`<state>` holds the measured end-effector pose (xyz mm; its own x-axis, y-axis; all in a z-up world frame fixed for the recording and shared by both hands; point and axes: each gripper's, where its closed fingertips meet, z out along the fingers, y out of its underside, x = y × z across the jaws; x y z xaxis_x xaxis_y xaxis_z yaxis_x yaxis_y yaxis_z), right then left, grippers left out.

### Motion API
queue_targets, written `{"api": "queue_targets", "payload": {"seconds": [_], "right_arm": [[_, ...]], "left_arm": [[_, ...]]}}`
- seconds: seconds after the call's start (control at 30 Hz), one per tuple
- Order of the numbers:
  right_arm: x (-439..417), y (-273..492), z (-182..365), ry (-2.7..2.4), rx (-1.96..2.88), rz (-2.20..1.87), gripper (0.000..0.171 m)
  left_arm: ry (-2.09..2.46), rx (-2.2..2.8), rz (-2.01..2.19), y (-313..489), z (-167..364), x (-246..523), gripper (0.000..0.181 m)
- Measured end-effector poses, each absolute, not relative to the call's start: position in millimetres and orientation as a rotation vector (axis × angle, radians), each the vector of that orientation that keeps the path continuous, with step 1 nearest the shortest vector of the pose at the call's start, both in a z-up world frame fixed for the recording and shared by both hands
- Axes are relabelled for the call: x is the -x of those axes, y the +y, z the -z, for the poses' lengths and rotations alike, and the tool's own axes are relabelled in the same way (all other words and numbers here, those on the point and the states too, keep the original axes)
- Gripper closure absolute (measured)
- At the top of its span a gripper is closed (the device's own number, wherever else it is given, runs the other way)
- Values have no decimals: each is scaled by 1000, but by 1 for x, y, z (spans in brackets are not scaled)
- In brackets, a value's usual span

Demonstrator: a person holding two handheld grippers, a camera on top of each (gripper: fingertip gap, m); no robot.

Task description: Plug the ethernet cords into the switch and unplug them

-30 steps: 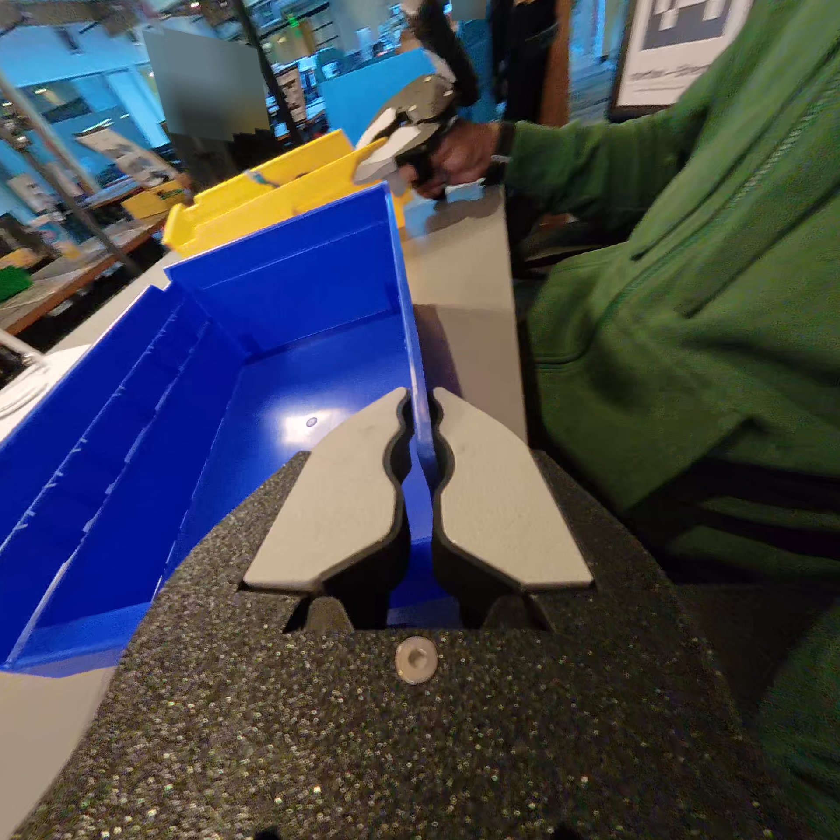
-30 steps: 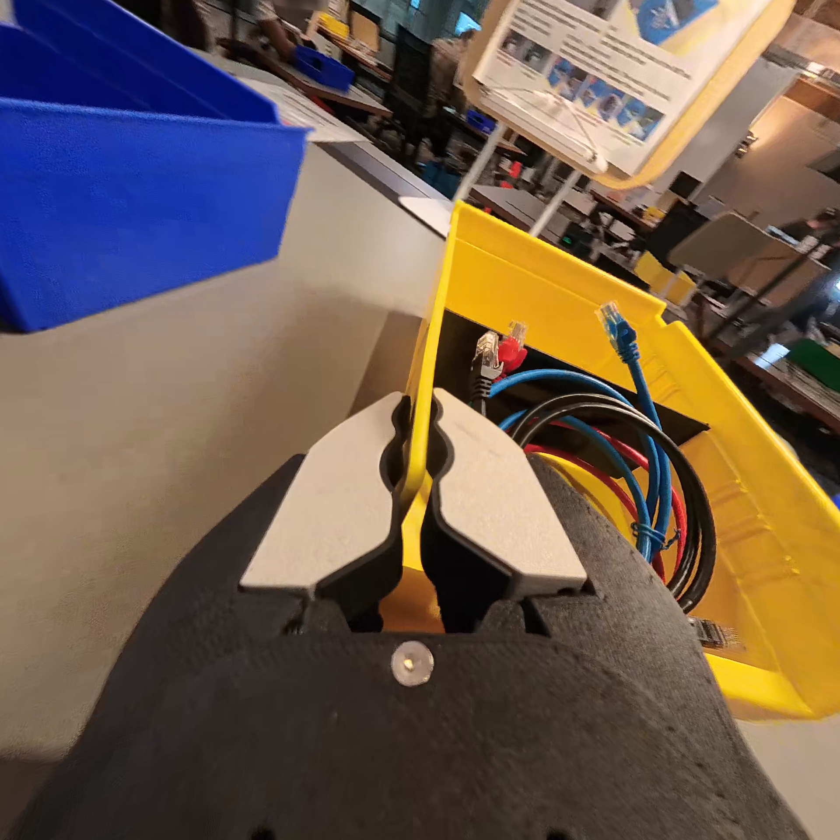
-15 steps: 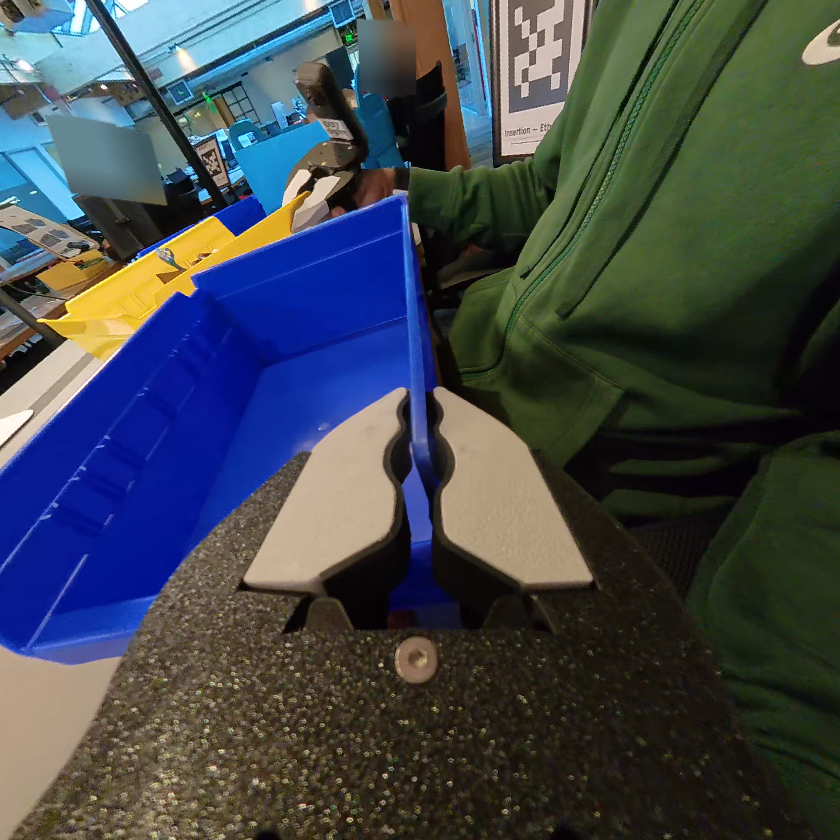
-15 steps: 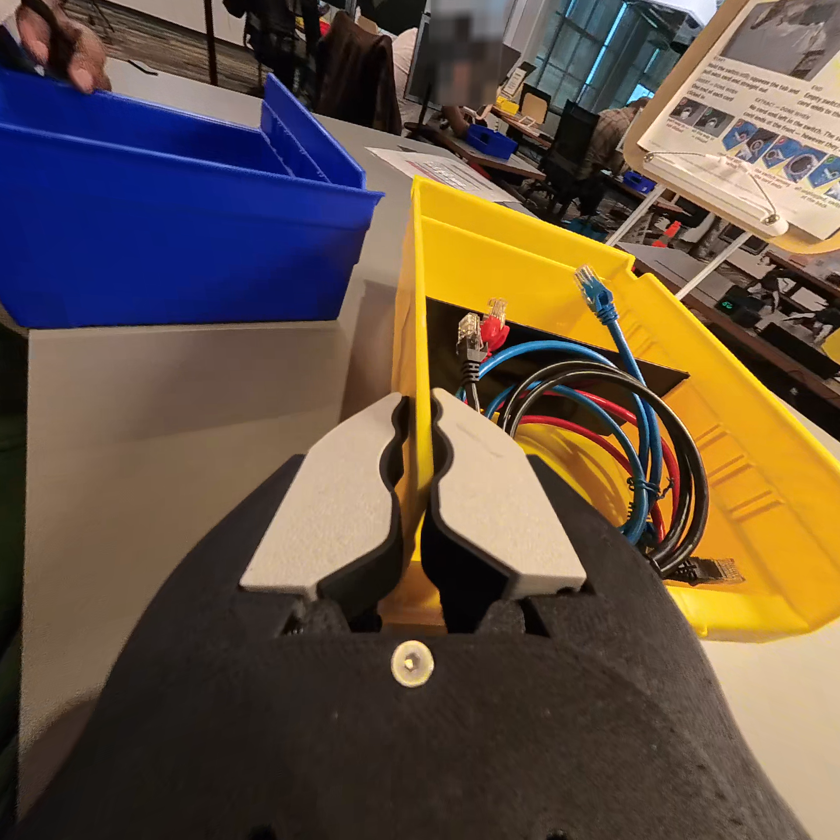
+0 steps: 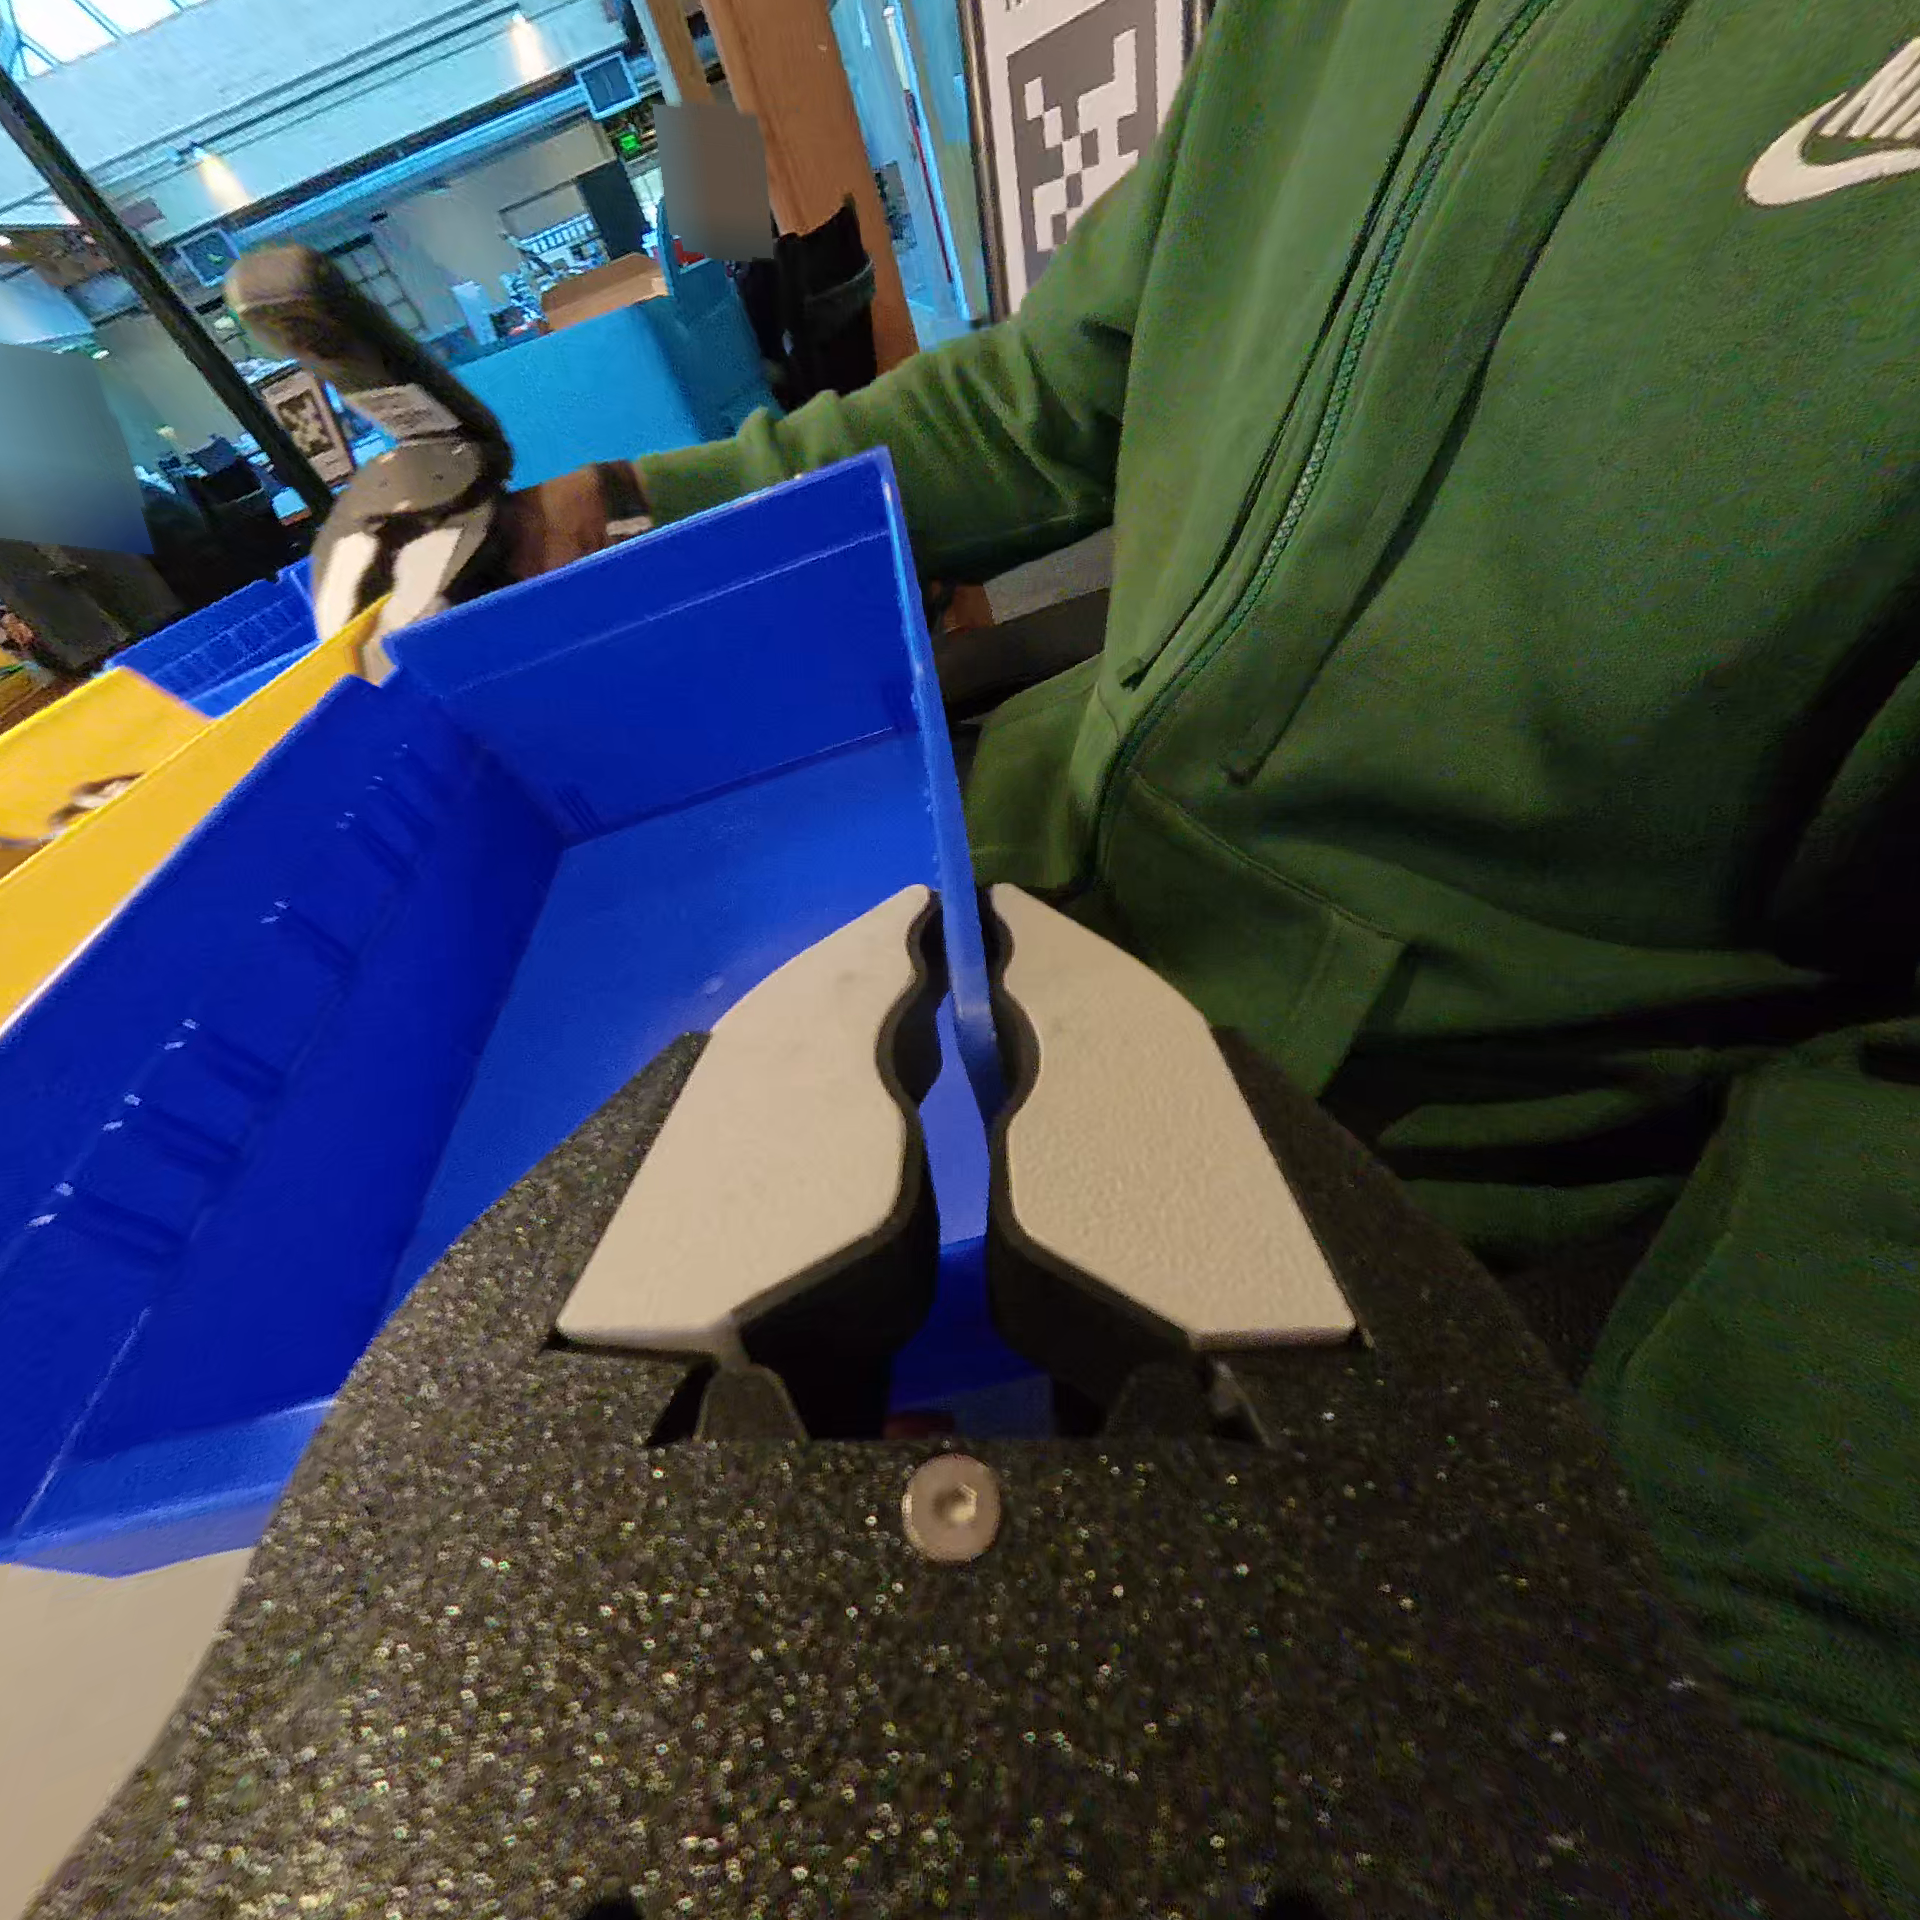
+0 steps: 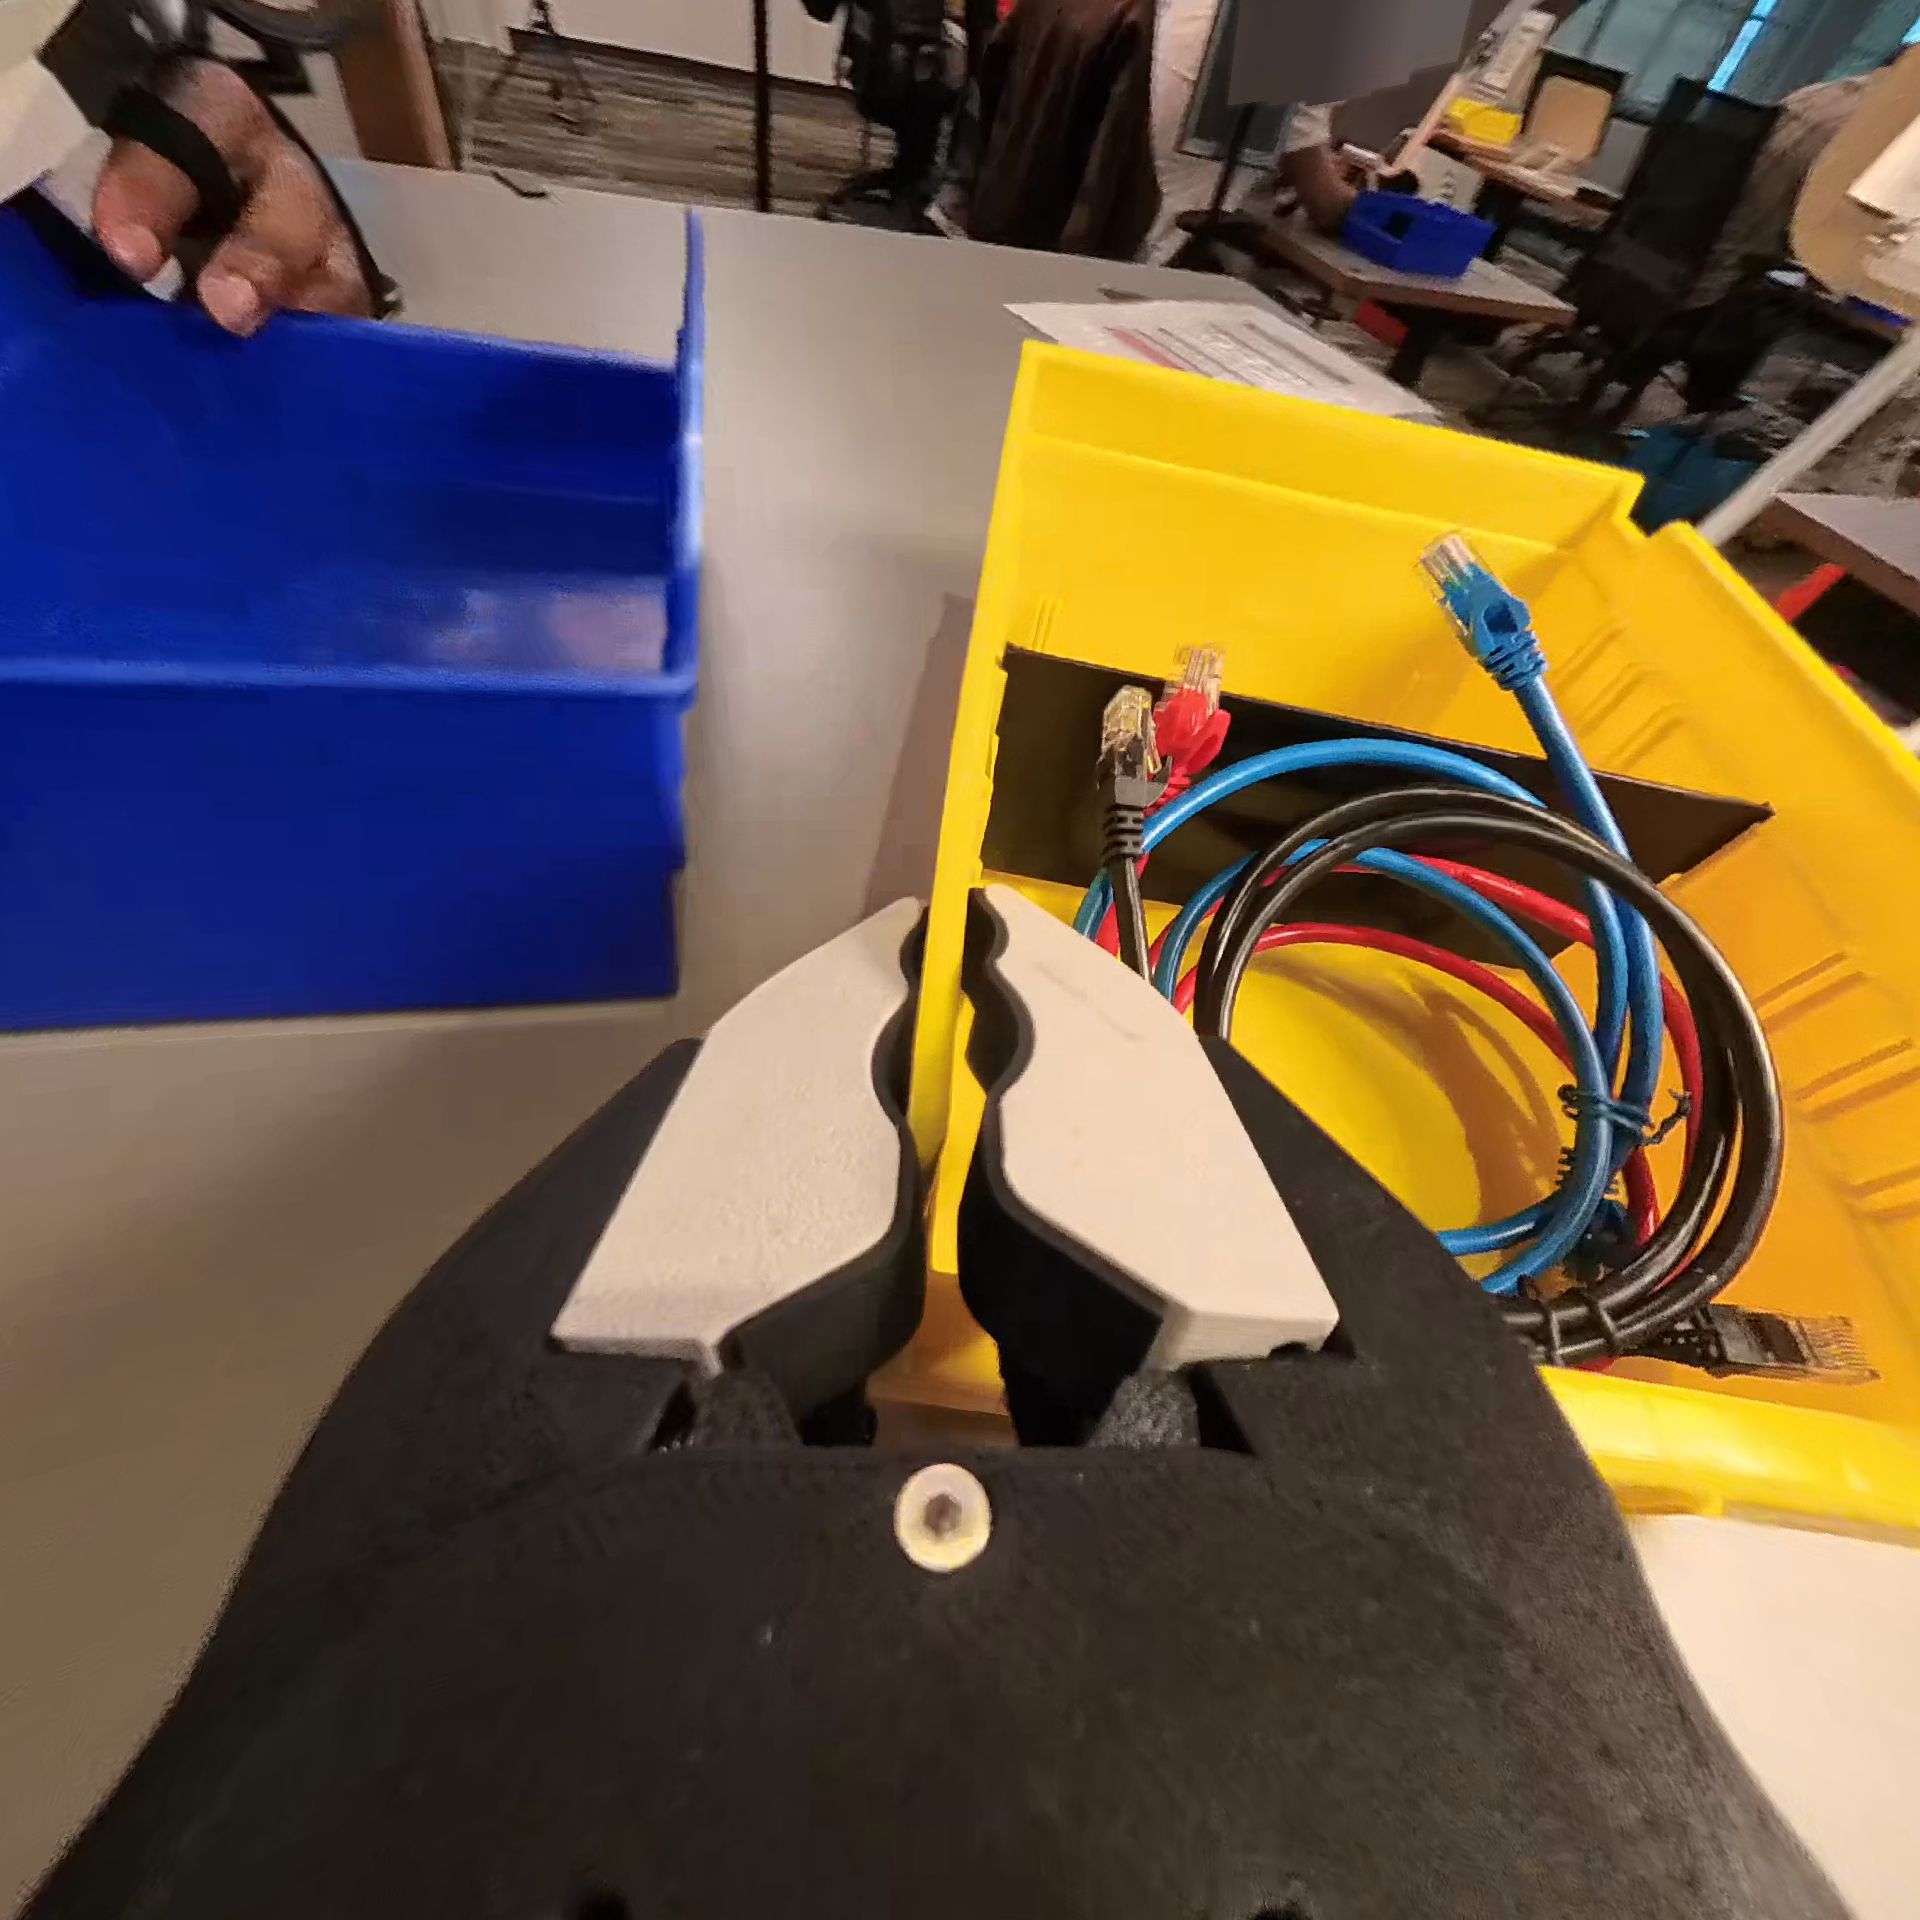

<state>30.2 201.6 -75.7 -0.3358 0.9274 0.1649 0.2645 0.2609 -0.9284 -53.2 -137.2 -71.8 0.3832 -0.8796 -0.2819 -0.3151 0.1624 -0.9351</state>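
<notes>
My left gripper [image 5: 961, 914] is shut on the right wall of an empty blue bin [image 5: 665, 935]. My right gripper [image 6: 948, 914] is shut on the left wall of a yellow bin [image 6: 1299, 520]. The yellow bin holds coiled blue [image 6: 1558, 748], red [image 6: 1475, 925] and black [image 6: 1455, 821] ethernet cords lying over a flat black switch [image 6: 1049, 769]. Their plugs point up and are free. The blue bin [image 6: 343, 831] shows to the left in the right wrist view. The right gripper [image 5: 390, 566] shows far off in the left wrist view.
The bins rest on a grey table [image 6: 821, 416]. The person in a green hoodie [image 5: 1455, 623] sits close to the table on the right. A hand [image 6: 218, 239] holds the left gripper at the blue bin's far side. Paper sheets [image 6: 1195, 343] lie behind the yellow bin. About 35 centimetres separates my left fingertips from my right.
Both bins have swung round on the table in my grips. The blue bin has come closer to the person. The view of the yellow bin has turned toward the table's far side.
</notes>
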Motion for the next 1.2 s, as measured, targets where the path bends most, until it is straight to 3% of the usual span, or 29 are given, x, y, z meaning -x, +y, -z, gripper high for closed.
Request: {"api": "queue_targets", "payload": {"seconds": [0.4, 0.53, 0.67, 0.9, 0.97, 1.07, 1.2], "right_arm": [[77, 150, 74, -1894, 888, -1267, 168], [76, 164, 65, -1767, 918, -1129, 147], [33, 206, 39, -1591, 1007, -1014, 136], [-98, 278, 42, -1204, 1270, -585, 137], [-132, 293, 38, -1100, 1249, -503, 145], [-178, 327, 48, -966, 1382, -525, 146], [-218, 328, 14, -849, 1386, -682, 143]], "left_arm": [[1196, 1386, 608, -125, 72, 36, 177], [1193, 1387, 604, -124, 72, 35, 177], [1189, 1389, 600, -121, 72, 31, 177], [1159, 1415, 585, -94, 72, 6, 177], [1146, 1425, 577, -79, 72, -8, 176], [1106, 1450, 536, -49, 72, -34, 176], [1028, 1487, 351, 2, 75, -71, 171]]}}
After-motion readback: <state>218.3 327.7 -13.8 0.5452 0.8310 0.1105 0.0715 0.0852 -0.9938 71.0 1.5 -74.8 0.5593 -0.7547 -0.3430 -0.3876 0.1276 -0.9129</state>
